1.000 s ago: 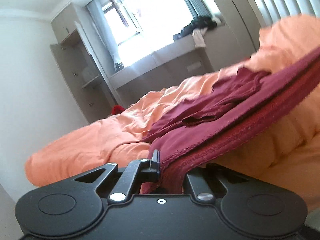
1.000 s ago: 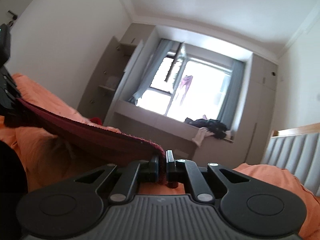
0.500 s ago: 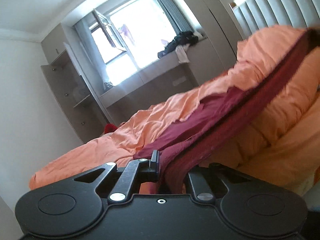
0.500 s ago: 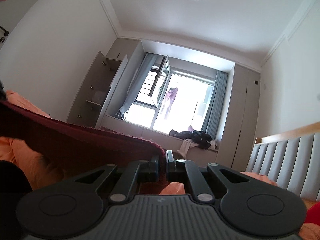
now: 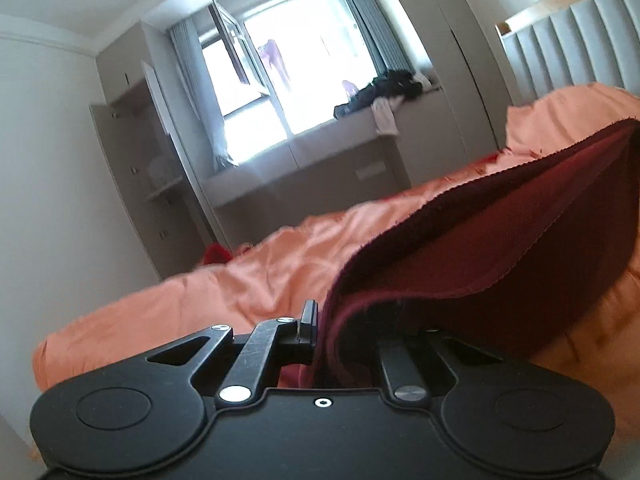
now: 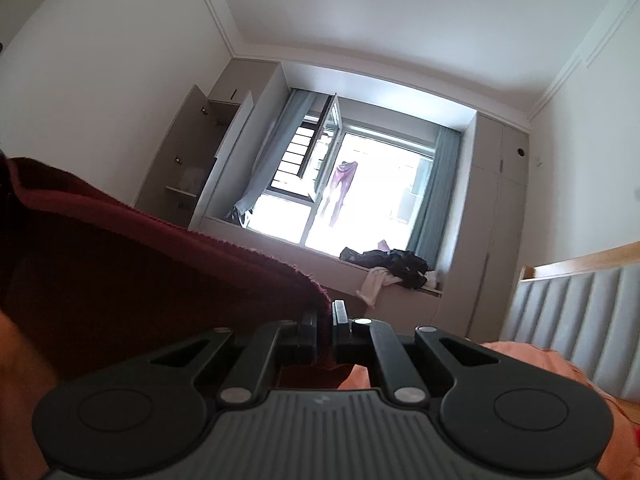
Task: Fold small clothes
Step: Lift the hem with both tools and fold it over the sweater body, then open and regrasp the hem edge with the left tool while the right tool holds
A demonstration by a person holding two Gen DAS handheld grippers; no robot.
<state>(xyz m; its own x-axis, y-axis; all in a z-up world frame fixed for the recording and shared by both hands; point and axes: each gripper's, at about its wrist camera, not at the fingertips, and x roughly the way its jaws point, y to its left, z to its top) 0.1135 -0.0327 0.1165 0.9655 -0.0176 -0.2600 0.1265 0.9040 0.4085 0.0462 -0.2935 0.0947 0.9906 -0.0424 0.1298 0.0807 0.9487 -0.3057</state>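
An orange bed [image 5: 280, 264] fills the near scene. Above it a dark red garment [image 5: 500, 248] hangs stretched between both tools. The left hand-held gripper [image 5: 320, 326] is clamped on its edge, the right hand-held gripper [image 6: 325, 330] on another edge.

Maroon garment [image 6: 132, 264] between closed jaws

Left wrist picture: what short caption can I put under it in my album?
Left gripper pinching the edge of a dark red cloth, lifted above an orange bedcover.
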